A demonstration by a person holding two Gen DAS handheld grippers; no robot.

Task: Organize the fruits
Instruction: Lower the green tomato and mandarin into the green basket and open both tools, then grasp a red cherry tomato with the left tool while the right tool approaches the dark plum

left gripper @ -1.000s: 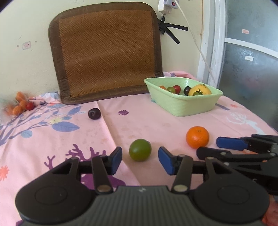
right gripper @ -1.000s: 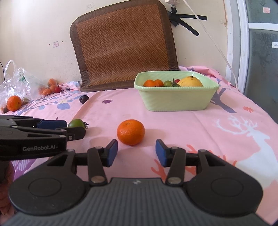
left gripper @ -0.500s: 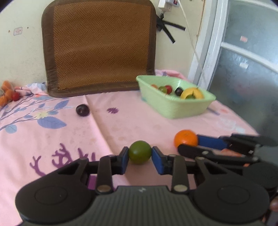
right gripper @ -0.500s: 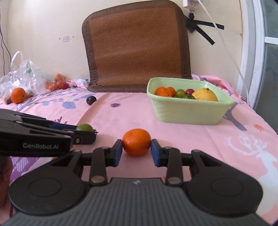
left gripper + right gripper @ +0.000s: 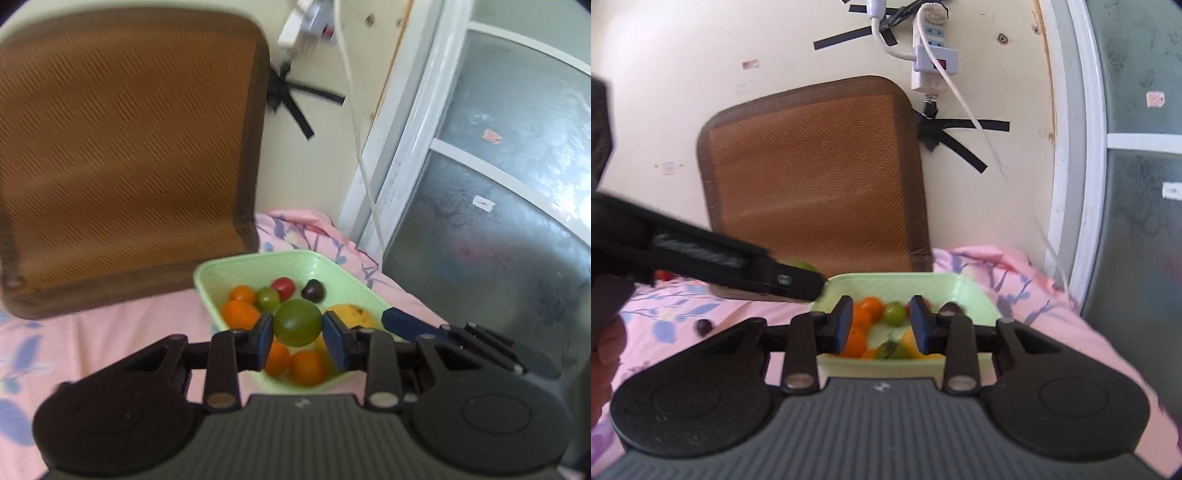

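Your left gripper is gripping the green fruit: jaws are closed on it from both sides, both blue pads touching it. It is hanging in the air over the green basket, not resting on anything.

Your right gripper is holding nothing. Its jaws are sitting partly apart, with only basket contents showing through the gap. In the left view its blue fingertip is poking in at 3 o'clock of the green fruit, just over the basket's right rim.

The basket is sitting on the pink sheet, in front of the brown woven mat leaning on the wall. Inside it, you're looking at several oranges on the near side, a small green tomato, a red tomato and a dark plum toward 12 o'clock, and a yellow fruit at 3 o'clock, partly hidden by your left jaw.

In the right view, the left gripper's body is crossing in from 9 o'clock, and the green fruit is only just peeking above it. A second dark plum is lying on the sheet at 9 o'clock, well apart from the basket.

A white power strip is hanging on the wall above the mat.
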